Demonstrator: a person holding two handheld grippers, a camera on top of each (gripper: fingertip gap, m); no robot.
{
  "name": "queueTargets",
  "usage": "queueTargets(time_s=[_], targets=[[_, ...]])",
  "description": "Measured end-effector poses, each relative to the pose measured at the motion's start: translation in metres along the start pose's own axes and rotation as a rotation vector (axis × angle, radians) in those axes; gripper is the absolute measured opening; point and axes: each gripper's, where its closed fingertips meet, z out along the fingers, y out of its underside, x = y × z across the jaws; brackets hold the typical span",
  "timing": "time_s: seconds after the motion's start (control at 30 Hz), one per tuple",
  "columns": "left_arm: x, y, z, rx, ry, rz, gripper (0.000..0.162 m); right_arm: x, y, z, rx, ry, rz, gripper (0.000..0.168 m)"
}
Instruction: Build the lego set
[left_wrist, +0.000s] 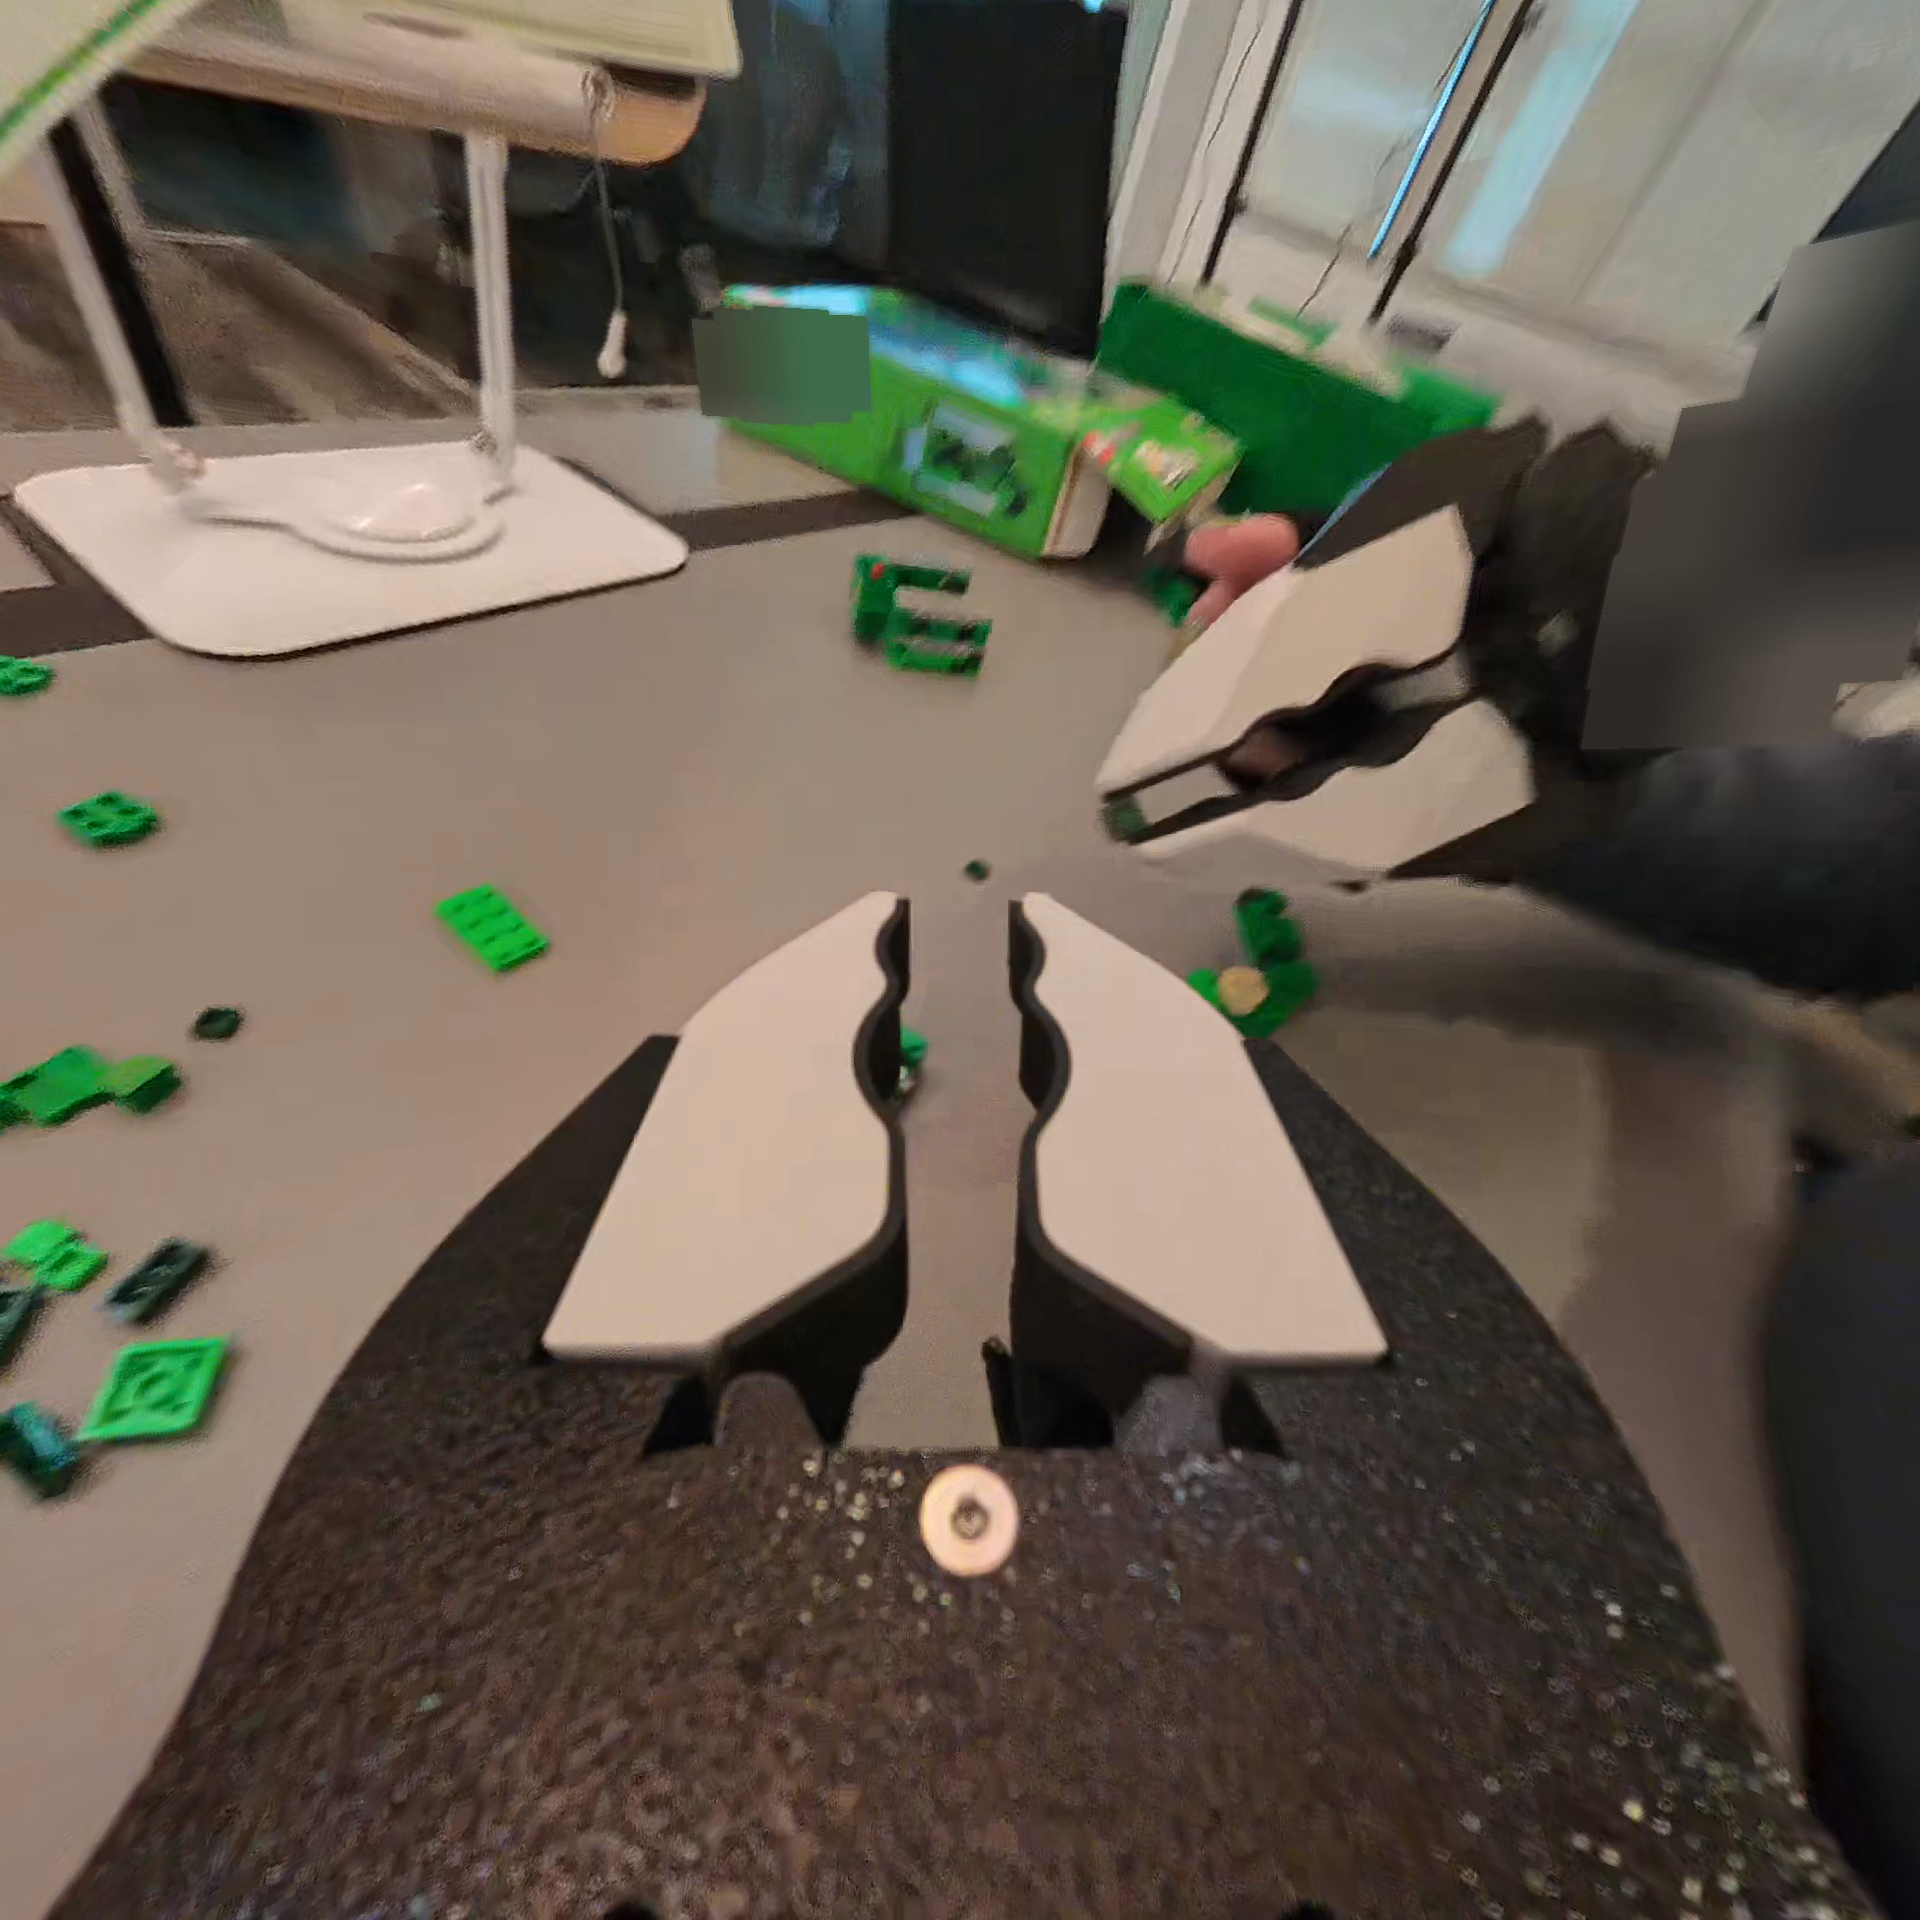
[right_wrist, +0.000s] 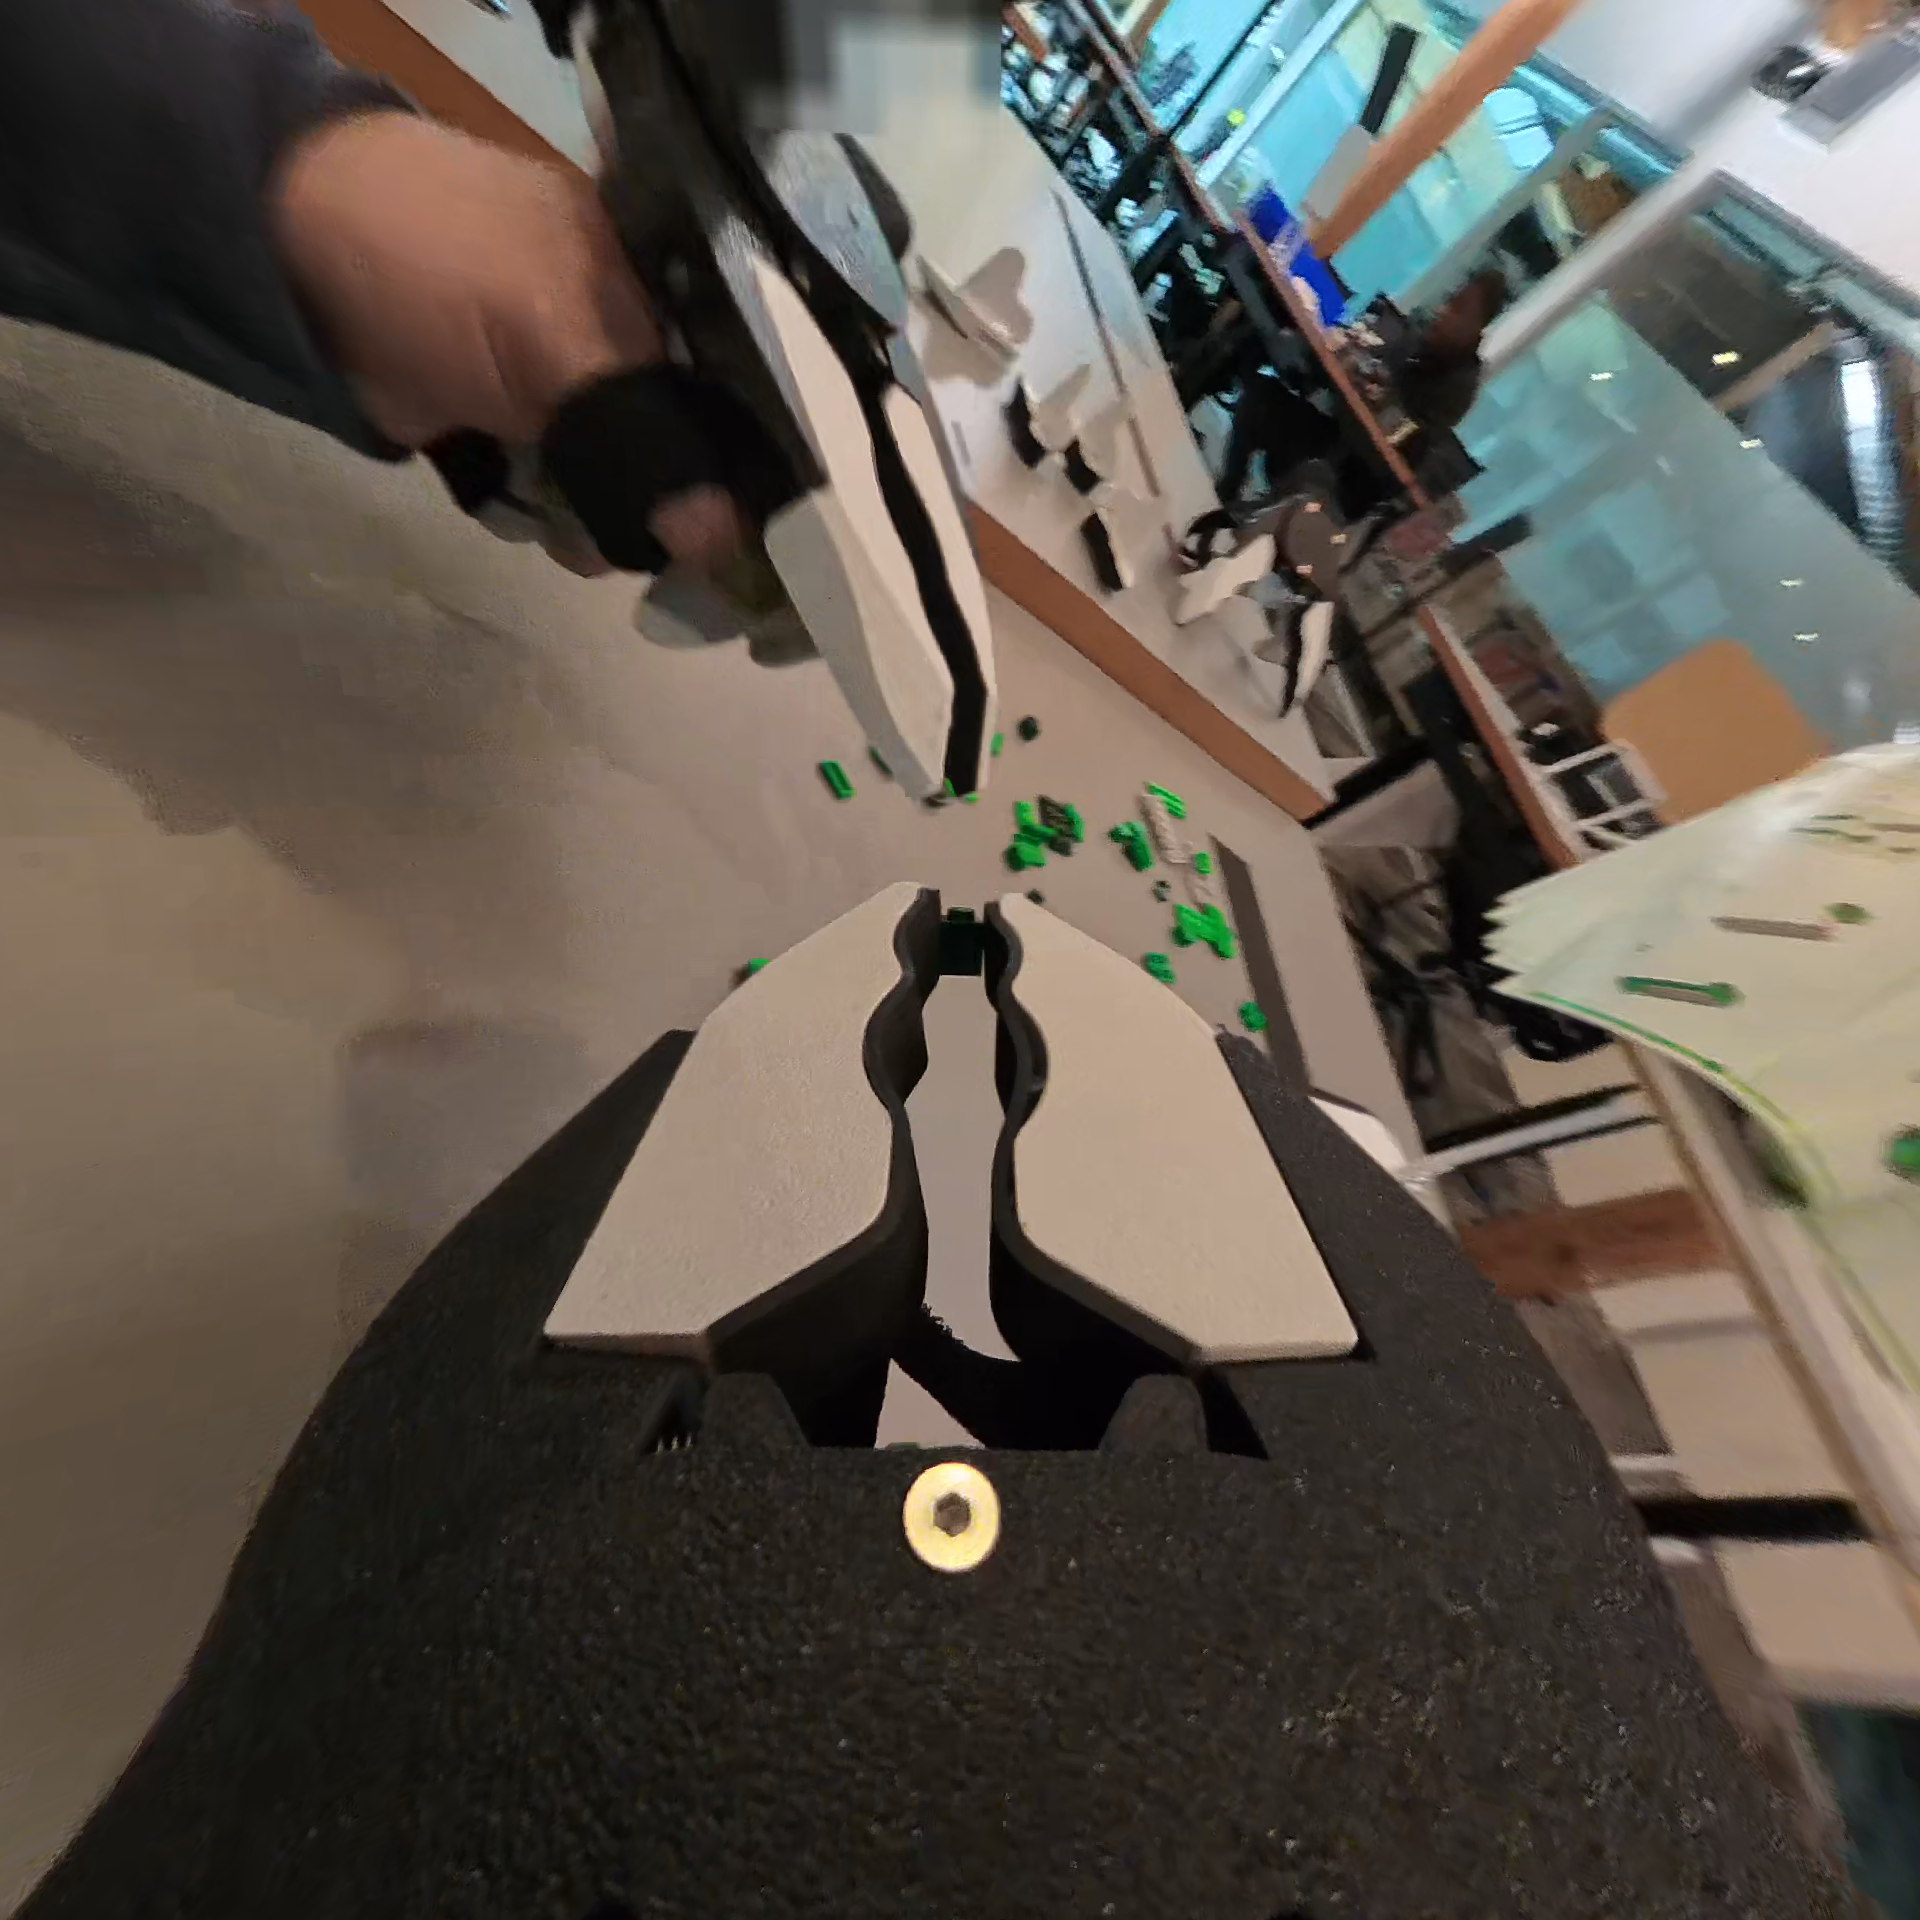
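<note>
My left gripper (left_wrist: 959, 914) is open and empty, low over the grey table (left_wrist: 623, 790). My right gripper (right_wrist: 961, 914) is shut on a small dark green brick (right_wrist: 961, 943) at its fingertips. In the left wrist view it hangs tilted at the right (left_wrist: 1127, 831), above the table, with the brick (left_wrist: 1124, 821) at its tip. The left gripper also shows in the right wrist view (right_wrist: 951, 784), pointing down at the table. A partly built green piece (left_wrist: 920, 618) stands farther back. A green cluster with a tan stud (left_wrist: 1257, 971) lies right of my left fingers.
Loose green plates and bricks (left_wrist: 494, 928) lie scattered at the left. A white lamp base (left_wrist: 343, 540) stands at the back left. A green set box (left_wrist: 966, 436) lies at the back. An open instruction booklet (right_wrist: 1714, 956) hangs at the right. My left and right fingertips are right by each other. The right tips stand about 25 cm off the partly built green piece (left_wrist: 920, 618).
</note>
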Motion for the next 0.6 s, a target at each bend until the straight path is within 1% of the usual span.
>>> queueTargets(time_s=[0.1,0.2,0.47,0.6], targets=[[0.012,-0.007,-0.003,0.023,0.08,-0.077,0.019,0.002,-0.003,0.001,-0.05,0.048,-0.101,0.007],[0.022,-0.008,0.0,0.023,0.121,-0.098,0.02,-0.001,-0.005,0.004,-0.078,0.058,-0.187,0.007],[0.031,-0.002,0.009,-0.045,0.159,-0.142,0.02,-0.008,-0.009,0.007,-0.094,0.064,-0.286,0.007],[0.034,-0.001,0.01,-0.055,0.193,-0.169,0.016,-0.011,-0.011,0.006,-0.089,0.067,-0.331,0.007]])
